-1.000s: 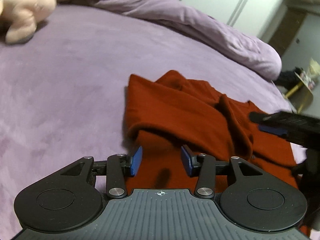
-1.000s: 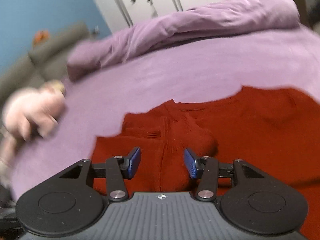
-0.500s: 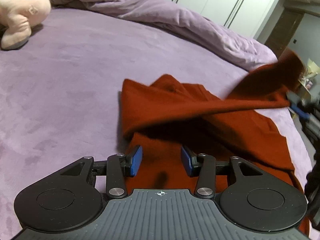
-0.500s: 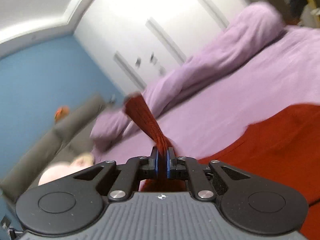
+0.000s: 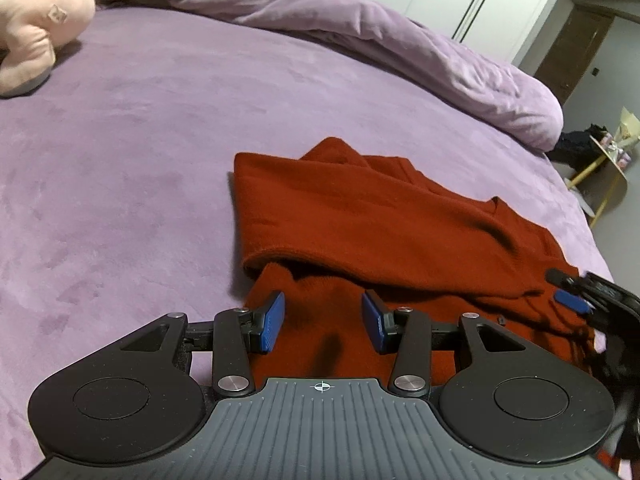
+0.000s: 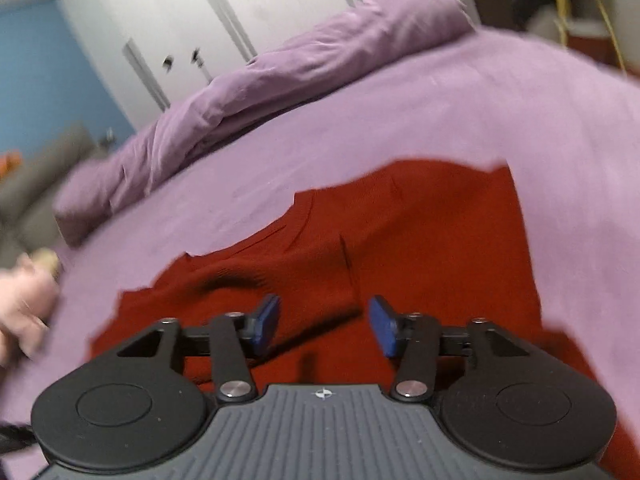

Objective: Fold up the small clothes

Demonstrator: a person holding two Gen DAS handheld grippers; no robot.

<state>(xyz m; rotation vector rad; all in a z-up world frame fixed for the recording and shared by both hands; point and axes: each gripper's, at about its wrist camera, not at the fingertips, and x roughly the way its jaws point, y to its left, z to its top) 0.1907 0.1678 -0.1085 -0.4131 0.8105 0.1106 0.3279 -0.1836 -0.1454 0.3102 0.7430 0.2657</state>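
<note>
Lying on purple bed (image 5: pixel 160 128): red sweater (image 5: pixel 360 216). Left gripper (image 5: pixel 323 322) half-wide, w/ nothing pinched. Right gripper (image 6: pixel 323 325) opening, empty.

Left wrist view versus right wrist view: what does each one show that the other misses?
Only the left wrist view shows the left gripper, open over the sweater's near edge, a yellow-legged stand beside the bed, and the plush toy's head clearly. Only the right wrist view shows a blue wall and a grey sofa. Both show the red sweater, the purple bed, the bunched duvet, white cupboards and the right gripper, jaws opening, nothing between them.
</note>
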